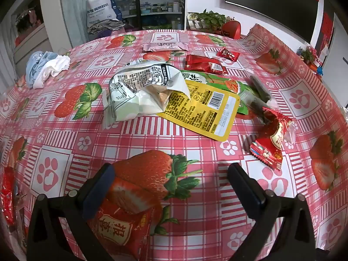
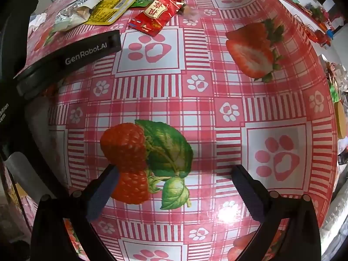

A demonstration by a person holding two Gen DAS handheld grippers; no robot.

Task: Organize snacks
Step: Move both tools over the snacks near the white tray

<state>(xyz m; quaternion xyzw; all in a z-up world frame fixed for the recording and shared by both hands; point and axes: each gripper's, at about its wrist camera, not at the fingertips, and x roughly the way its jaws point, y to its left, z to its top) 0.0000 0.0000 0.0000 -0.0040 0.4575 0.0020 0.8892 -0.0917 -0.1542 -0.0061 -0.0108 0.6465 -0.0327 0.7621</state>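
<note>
Snack packets lie scattered on the strawberry-print tablecloth (image 1: 91, 143). In the left wrist view: a crumpled white bag (image 1: 139, 91), a yellow flat pouch (image 1: 202, 108), a green pouch (image 1: 217, 82), red packets (image 1: 204, 64) (image 1: 228, 53), a pink packet (image 1: 165, 47), a dark stick pack (image 1: 260, 88) and a torn red packet (image 1: 271, 141). My left gripper (image 1: 171, 184) is open; a red packet with gold characters (image 1: 121, 228) lies below its left finger. My right gripper (image 2: 174, 187) is open and empty over bare cloth. The red packet (image 2: 158, 14) and yellow pouch (image 2: 111, 10) show far ahead.
A bundle of blue and white cloth (image 1: 45, 67) lies at the table's far left. A red object (image 1: 232, 28) and plants sit at the far edge. The other gripper's black body (image 2: 69, 54) crosses the right wrist view's left side. Red wrappers (image 1: 8, 195) lie at the left edge.
</note>
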